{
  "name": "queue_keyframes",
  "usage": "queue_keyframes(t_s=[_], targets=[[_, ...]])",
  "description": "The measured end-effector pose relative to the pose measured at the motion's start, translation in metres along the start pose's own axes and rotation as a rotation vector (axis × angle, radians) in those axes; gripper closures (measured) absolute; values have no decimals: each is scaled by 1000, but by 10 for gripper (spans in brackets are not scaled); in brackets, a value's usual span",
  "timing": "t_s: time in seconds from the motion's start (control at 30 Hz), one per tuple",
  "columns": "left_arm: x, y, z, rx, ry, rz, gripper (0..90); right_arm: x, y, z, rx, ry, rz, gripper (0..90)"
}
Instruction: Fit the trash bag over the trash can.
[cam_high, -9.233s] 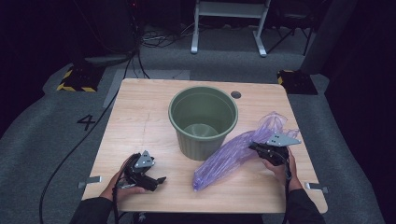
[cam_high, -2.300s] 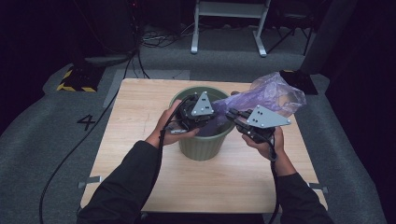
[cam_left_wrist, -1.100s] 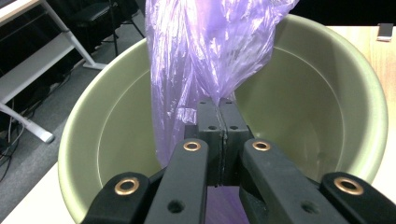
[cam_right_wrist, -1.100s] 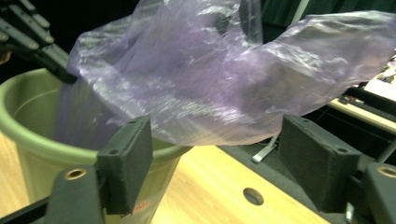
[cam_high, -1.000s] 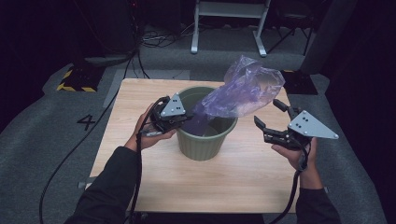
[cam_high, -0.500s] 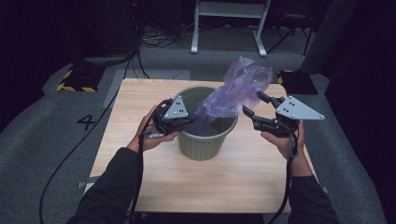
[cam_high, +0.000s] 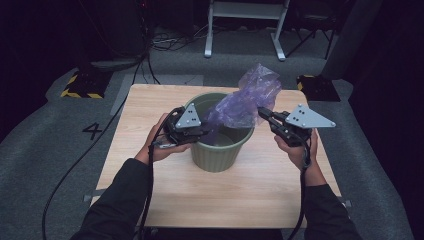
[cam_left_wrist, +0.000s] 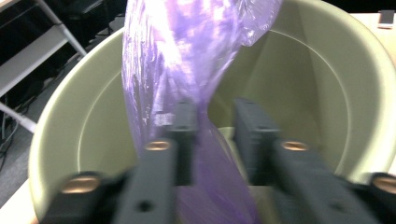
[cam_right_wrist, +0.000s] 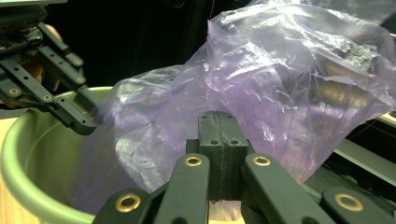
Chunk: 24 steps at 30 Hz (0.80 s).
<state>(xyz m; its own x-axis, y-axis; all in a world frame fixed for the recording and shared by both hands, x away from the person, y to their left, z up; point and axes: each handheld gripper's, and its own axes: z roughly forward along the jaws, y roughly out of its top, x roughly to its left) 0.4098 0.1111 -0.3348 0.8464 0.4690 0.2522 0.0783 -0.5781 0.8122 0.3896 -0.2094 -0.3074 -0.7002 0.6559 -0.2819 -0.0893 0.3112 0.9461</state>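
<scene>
Purple bag (cam_high: 245, 102) over bin (cam_high: 220, 152): left gripper (cam_left_wrist: 212, 135) jaws spread w/ bag between, right gripper (cam_right_wrist: 219, 154) jaws pinching bag.

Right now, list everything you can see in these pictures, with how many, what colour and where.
bin: one, olive green, middle of the table.
plastic bag: one, translucent purple, lower end inside the bin, top sticking up above its far right rim.
table: one, light wood, centre of the floor.
floor marker: one, yellow and black striped, beyond the table's far left corner.
white frame: one, on the floor behind the table.
left tool: one, black, jaws apart, at the bin's left rim.
right tool: one, black, jaws together, against the bag.
</scene>
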Motion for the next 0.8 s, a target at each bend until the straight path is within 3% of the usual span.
queue_keyframes(t_s=[0.03, 0.07, 0.13, 0.2, 0.23, 0.37, 0.5, 0.57, 0.6, 0.63, 0.67, 0.7, 0.8], targets=[[0, 0, 0, 0, 0, 0, 513, 1, 0, 0, -1, 6, -5, 900], [1, 1, 0, 2, 2, -11, 513, 1, 0, 0, -1, 6, -5, 900], [2, 2, -2, -15, -23, -40, 388, 4, 0, -1, -2, 16, -14, 900], [2, 4, -3, -36, -14, -62, 237, 8, 0, -4, -6, 34, -27, 900], [3, 7, -5, -78, -27, -80, 221, 10, 0, -5, -7, 40, -27, 900], [4, 16, -2, -88, -51, -84, 203, 15, 0, -10, -21, 63, -37, 900], [1, 21, 3, -74, -38, -63, 295, 18, -1, -14, -32, 82, -40, 900], [-2, 22, 7, -45, -37, -37, 456, 20, -3, -15, -30, 91, -43, 900], [-5, 23, 11, -21, -42, -3, 611, 22, -5, -16, -32, 100, -42, 900], [-5, 23, 11, -21, -42, -3, 680, 22, -5, -16, -32, 100, -42, 900], [-7, 22, 12, -15, -40, 11, 680, 23, -6, -17, -33, 101, -43, 900], [-8, 22, 13, -6, -35, 26, 814, 23, -8, -20, -37, 103, -41, 900], [-9, 19, 11, -10, -37, 45, 885, 24, -9, -23, -41, 104, -38, 900]])
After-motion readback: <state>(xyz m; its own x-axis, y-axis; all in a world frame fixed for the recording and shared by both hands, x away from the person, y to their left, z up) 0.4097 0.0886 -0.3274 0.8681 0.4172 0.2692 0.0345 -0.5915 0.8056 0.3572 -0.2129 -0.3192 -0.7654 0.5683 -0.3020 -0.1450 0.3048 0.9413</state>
